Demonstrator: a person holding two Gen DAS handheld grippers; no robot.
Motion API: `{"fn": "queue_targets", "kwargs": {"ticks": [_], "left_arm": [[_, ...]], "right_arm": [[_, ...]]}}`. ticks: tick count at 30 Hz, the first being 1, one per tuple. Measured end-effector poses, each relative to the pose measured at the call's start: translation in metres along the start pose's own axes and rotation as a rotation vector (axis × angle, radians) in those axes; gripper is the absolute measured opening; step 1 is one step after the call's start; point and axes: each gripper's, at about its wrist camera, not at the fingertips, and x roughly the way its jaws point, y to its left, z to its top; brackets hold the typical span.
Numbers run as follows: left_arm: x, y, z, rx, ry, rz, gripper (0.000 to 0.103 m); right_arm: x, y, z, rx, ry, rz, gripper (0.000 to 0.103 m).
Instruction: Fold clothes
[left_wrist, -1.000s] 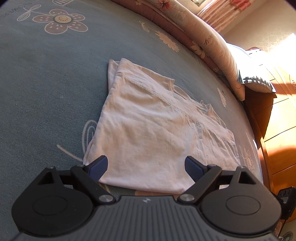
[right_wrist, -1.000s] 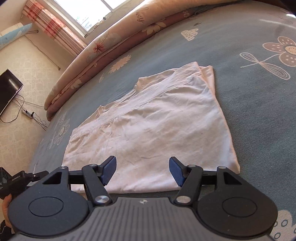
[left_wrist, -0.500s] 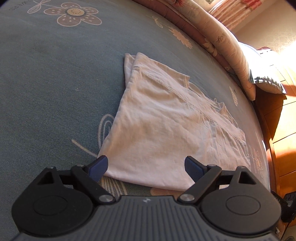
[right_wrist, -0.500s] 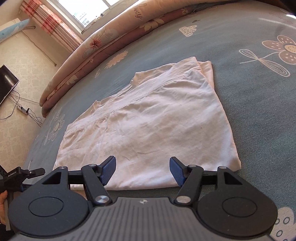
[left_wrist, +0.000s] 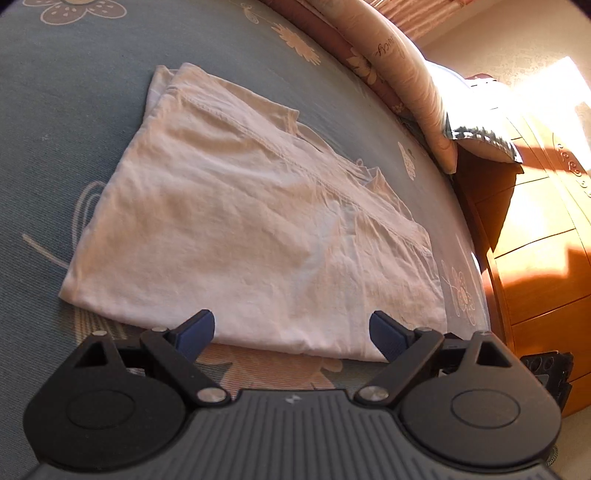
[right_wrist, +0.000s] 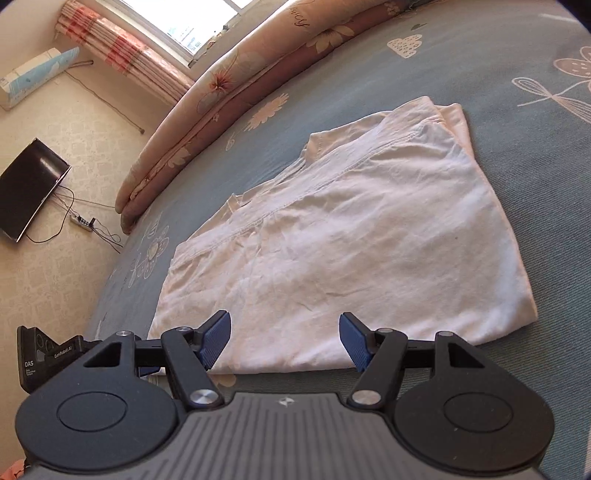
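Left wrist view: left tongs (left_wrist: 291, 334) spread wide, empty, at the near hem of the folded white garment (left_wrist: 251, 221) lying flat on the blue bed (left_wrist: 55, 129).

Right wrist view: right tongs (right_wrist: 285, 338) equally wide, empty, over the garment's (right_wrist: 351, 236) near edge.

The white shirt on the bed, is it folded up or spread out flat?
Partly folded. The white shirt lies flat on the blue bedsheet, with a hemmed layer doubled over another.
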Motion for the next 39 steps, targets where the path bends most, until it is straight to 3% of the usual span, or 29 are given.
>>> {"fn": "queue_targets", "kwargs": {"ticks": [7,9,16,19,21,25,29,31,33,35,39], "left_arm": [[0.033,-0.003,-0.011,-0.136,0.095,-0.190,0.091],[0.037,0.000,-0.012,-0.162,0.101,-0.169,0.091],[0.007,0.005,-0.002,-0.153,0.007,-0.130,0.091],[0.000,0.006,0.001,-0.144,-0.023,-0.163,0.093],[0.003,0.009,0.002,-0.152,-0.018,-0.145,0.094],[0.009,0.023,0.003,-0.194,0.023,-0.096,0.094],[-0.012,0.027,0.007,-0.183,-0.056,-0.055,0.094],[-0.015,0.028,0.009,-0.186,-0.071,-0.059,0.094],[-0.012,0.029,0.010,-0.194,-0.062,-0.075,0.094],[-0.004,0.027,0.009,-0.187,-0.038,-0.065,0.094],[0.003,0.022,0.005,-0.163,-0.012,-0.054,0.094]], "right_arm": [[0.041,0.029,-0.015,-0.026,0.081,0.114,0.070],[0.048,0.030,-0.017,-0.026,0.099,0.101,0.070],[0.030,0.024,-0.013,-0.046,0.086,-0.058,0.070],[0.017,0.020,-0.009,-0.053,0.047,-0.060,0.072],[0.016,0.015,-0.008,-0.025,0.042,-0.033,0.073],[0.022,0.006,-0.010,-0.001,0.070,-0.069,0.073],[0.007,0.004,-0.007,-0.025,0.022,-0.102,0.073],[0.003,0.003,-0.004,-0.003,-0.009,-0.069,0.073],[0.009,0.004,-0.004,0.030,-0.005,0.029,0.073],[0.025,0.018,-0.007,0.017,0.028,0.113,0.073],[0.056,0.043,-0.019,-0.045,0.082,0.191,0.073]]}}
